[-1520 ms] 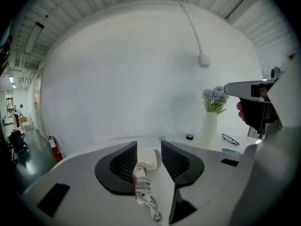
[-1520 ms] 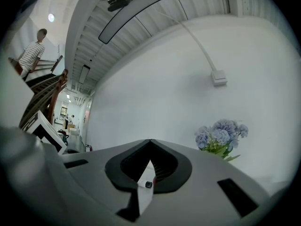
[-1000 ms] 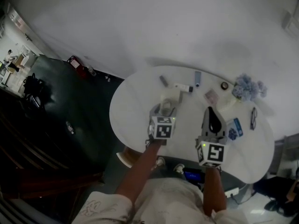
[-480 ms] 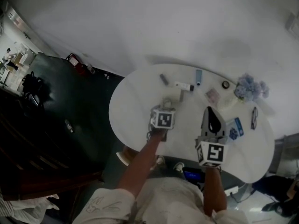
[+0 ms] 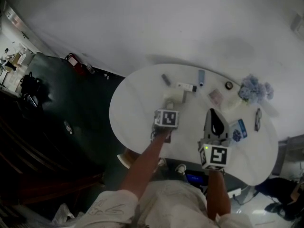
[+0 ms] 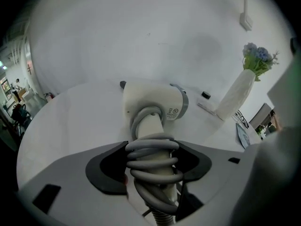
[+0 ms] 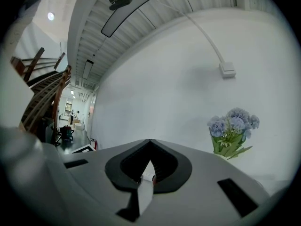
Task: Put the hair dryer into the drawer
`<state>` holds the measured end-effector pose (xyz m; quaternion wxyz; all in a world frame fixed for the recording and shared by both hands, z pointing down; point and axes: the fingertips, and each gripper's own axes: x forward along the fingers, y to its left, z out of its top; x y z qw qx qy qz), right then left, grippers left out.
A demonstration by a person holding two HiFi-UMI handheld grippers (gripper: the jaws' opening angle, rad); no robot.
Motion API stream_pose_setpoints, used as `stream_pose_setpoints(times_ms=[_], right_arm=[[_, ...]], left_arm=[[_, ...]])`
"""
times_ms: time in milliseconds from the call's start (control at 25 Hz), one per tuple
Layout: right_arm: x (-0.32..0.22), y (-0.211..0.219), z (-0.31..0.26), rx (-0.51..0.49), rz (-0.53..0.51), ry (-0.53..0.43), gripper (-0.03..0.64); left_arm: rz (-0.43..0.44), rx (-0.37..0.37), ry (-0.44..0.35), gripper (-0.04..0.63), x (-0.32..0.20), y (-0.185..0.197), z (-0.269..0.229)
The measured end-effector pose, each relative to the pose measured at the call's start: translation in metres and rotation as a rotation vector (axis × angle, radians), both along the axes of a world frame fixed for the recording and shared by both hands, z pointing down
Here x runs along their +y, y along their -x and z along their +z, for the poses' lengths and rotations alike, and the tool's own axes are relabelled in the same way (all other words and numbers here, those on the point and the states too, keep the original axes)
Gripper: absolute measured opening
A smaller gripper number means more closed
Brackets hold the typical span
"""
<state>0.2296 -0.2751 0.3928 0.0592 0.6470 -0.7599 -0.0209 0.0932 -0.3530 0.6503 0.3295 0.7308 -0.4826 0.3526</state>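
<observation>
A cream hair dryer point(image 6: 153, 102), grey cord wound round its handle, lies on the round white table point(image 5: 135, 108). My left gripper point(image 6: 151, 158) is shut on that cord-wrapped handle, with the dryer's body pointing away from it. In the head view the hair dryer point(image 5: 169, 101) shows just ahead of the left gripper point(image 5: 167, 112). My right gripper point(image 5: 214, 114) hangs over the table's right half, shut and holding nothing. In its own view the right gripper point(image 7: 150, 142) points at the white wall. I see no drawer that I can make out.
A white vase of blue flowers point(image 5: 251, 89) stands at the table's far right, with glasses point(image 5: 257, 120) and a blue card point(image 5: 239, 129) near it. A white tube point(image 5: 186, 87), a pink packet point(image 5: 215, 98) and other small items lie along the far edge.
My left gripper has moved forward along the table onto the hair dryer. The right gripper has stayed where it was.
</observation>
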Motion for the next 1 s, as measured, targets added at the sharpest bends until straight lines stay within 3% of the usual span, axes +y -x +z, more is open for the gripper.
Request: stream_pose_setpoints(times_ms=[560,1000], right_arm=[[0.003,-0.001,0.007,0.009,0.0,0.0,0.0],[0.004,0.001,0.005,0.007,-0.004,-0.004,0.0]], left_arm=[[-0.018,-0.032,-0.017,0.267,0.004,0.004,-0.001],[-0.063,0.001,-0.059,0.265,0.015,0.011,-0.008]])
